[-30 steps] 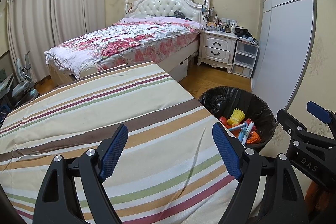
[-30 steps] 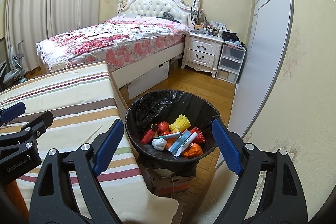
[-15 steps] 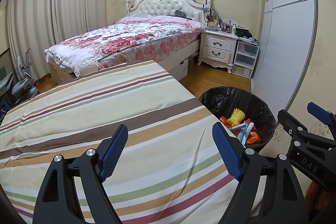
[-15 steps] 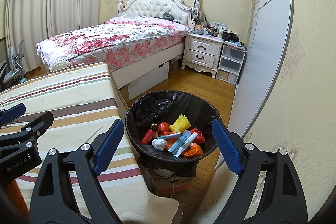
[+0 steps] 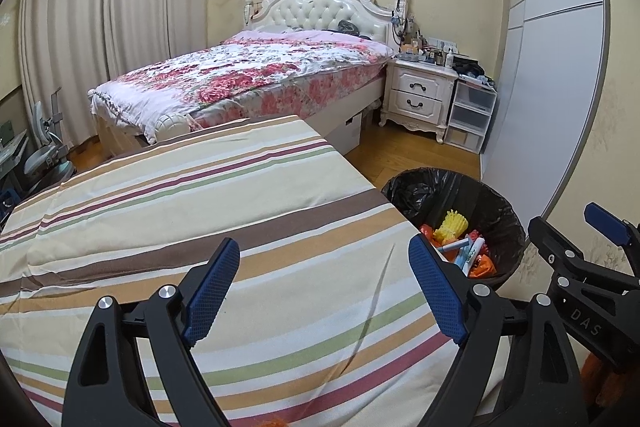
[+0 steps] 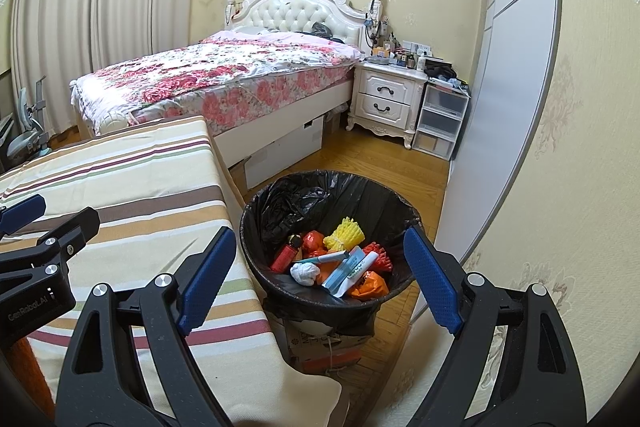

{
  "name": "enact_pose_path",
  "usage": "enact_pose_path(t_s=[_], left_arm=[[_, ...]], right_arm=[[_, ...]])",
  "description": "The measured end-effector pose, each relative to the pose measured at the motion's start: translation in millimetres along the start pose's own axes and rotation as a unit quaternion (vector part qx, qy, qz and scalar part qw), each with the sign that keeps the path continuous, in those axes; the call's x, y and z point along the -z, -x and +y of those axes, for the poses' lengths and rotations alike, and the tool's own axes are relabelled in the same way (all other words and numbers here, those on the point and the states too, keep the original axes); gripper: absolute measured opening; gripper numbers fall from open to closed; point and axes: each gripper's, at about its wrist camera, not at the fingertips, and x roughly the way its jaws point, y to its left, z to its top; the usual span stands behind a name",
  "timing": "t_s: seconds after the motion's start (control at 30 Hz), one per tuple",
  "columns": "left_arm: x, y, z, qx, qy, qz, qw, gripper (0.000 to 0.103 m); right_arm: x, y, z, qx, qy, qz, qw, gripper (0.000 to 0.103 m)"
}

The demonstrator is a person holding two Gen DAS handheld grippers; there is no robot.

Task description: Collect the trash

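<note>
A black-lined trash bin (image 6: 280, 203) stands on the floor right of the striped table (image 6: 132, 187). It holds several pieces of trash: a yellow foam net (image 6: 344, 234), a red bottle (image 6: 285, 254), a white wad (image 6: 305, 273), blue-and-white wrappers and orange scraps. My right gripper (image 6: 316, 279) is open and empty above the bin. My left gripper (image 5: 328, 291) is open and empty over the striped table (image 5: 200, 195). The bin also shows in the left wrist view (image 5: 496, 203), with the right gripper (image 5: 600, 227) beside it.
A bed with a floral cover (image 6: 224, 75), a white nightstand (image 6: 388, 99) and plastic drawers (image 6: 440, 123) stand behind. A grey wardrobe door (image 6: 516, 75) runs along the right. A cardboard box (image 6: 320, 347) lies under the bin.
</note>
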Motion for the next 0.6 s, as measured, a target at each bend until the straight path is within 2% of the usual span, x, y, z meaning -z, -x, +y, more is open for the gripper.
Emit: enact_pose_path(t_s=[0.17, 0.33, 0.6], left_arm=[[1.0, 1.5, -3.7, 0.003, -0.006, -0.004, 1.0000, 0.085], [1.8, 3.4, -4.6, -0.012, -0.012, -0.015, 0.9997, 0.085], [0.5, -1.4, 2.7, -0.013, -0.002, 0.000, 0.9999, 0.085]], right_arm=[[-0.6, 0.6, 1.1, 0.000, 0.000, 0.000, 1.000, 0.084], [-0.8, 0.3, 1.3, 0.000, 0.000, 0.001, 1.000, 0.084], [-0.1, 0.7, 3.6, -0.002, 0.002, 0.001, 1.000, 0.084]])
